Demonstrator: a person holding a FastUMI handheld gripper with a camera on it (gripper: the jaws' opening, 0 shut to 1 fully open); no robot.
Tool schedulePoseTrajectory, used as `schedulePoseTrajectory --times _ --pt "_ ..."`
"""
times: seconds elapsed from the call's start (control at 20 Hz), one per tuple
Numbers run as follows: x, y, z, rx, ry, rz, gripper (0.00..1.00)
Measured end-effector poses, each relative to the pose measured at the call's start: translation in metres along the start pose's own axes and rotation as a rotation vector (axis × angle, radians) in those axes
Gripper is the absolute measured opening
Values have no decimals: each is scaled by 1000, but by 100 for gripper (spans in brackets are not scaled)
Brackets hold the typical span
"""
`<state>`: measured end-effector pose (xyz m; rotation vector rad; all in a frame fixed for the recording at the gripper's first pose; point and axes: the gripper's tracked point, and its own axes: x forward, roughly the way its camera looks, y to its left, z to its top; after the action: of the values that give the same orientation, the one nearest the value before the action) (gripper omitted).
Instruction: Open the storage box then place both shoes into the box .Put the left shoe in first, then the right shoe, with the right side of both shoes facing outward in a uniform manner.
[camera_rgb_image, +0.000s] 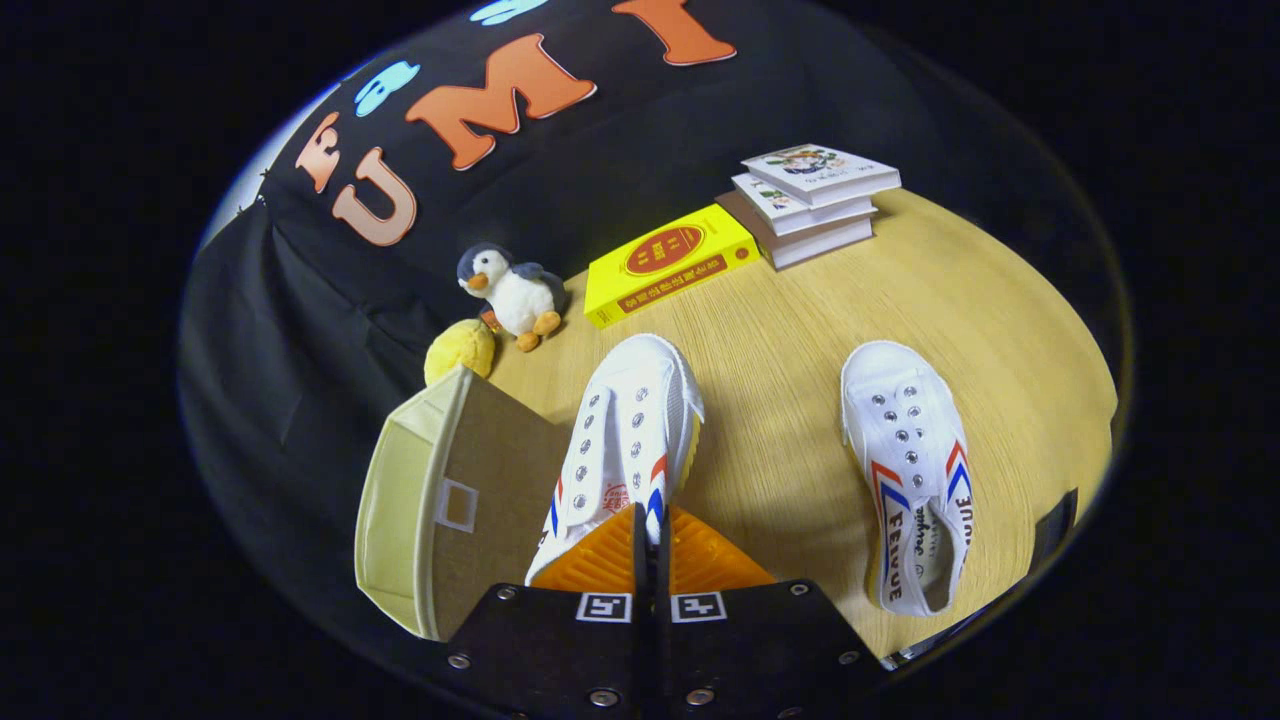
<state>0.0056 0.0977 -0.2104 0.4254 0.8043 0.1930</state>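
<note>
My gripper (646, 520) has its fingers drawn together on the rear edge of a white canvas shoe (630, 420) with red and blue stripes. That shoe points away from me, toe toward the yellow book. A beige storage box (440, 500) lies just left of the fingers and the held shoe, showing a brown face with a small window and a pale cream side. I cannot tell how its opening stands. The second white shoe (910, 460) rests flat on the wooden table (790, 340), to the right of the fingers, toe pointing away.
Beyond the shoes lie a yellow book (665, 265) and a stack of white books (810, 200). A plush penguin (515, 292) and a yellow soft ball (460, 348) sit behind the box by the black cloth wall. The table's edge curves round on the right.
</note>
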Motion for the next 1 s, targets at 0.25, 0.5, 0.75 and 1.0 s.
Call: schedulePoseTrajectory --times 0.25,0.5,0.75,1.0 --pt "-42 55 37 -4 -104 55 0" --pt "-60 124 43 -11 -142 137 0" --pt "-45 186 12 -16 -101 191 0" --pt "-11 225 -34 -32 -29 192 0"
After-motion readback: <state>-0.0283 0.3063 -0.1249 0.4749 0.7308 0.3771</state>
